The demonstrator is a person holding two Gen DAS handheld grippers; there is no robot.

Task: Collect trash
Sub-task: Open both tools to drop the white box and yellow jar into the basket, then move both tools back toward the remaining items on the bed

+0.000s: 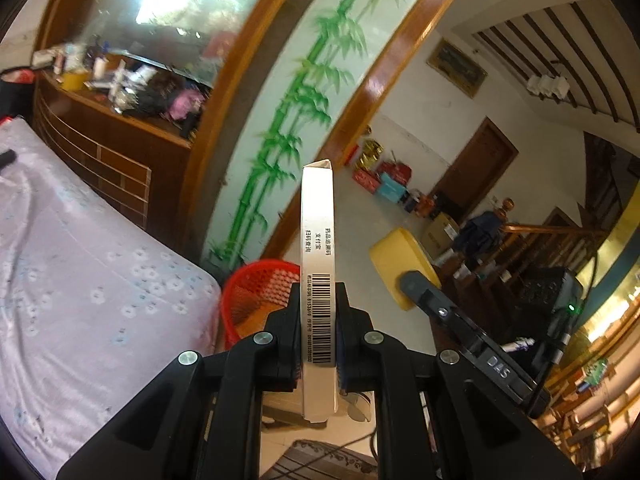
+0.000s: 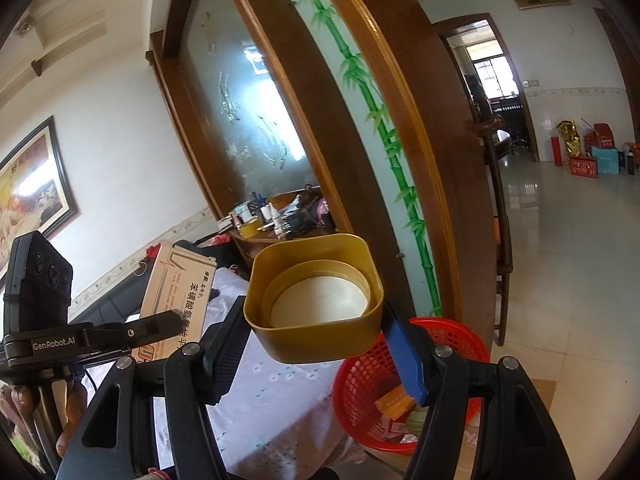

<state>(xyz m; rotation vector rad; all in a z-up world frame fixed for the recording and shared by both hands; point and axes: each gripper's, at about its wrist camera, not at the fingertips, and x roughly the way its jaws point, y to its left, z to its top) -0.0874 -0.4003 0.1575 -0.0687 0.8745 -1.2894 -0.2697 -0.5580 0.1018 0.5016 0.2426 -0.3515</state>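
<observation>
Your left gripper [image 1: 318, 320] pinches a slim white box [image 1: 317, 264] upright above the red basket [image 1: 256, 300]; your right gripper [image 2: 316, 320] clamps a yellow tub [image 2: 316, 300], tilted, beside it.

"支付宝" and a barcode mark the box [image 1: 317, 280]; "GenRobot.AI" marks the left hand-held gripper [image 2: 160, 322].

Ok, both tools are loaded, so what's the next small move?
Probably carry the right tool forward and down over the red basket, then release. It grips the gold lid beside the basket rather than above it. The left tool holds the flat medicine box short of it.
</observation>
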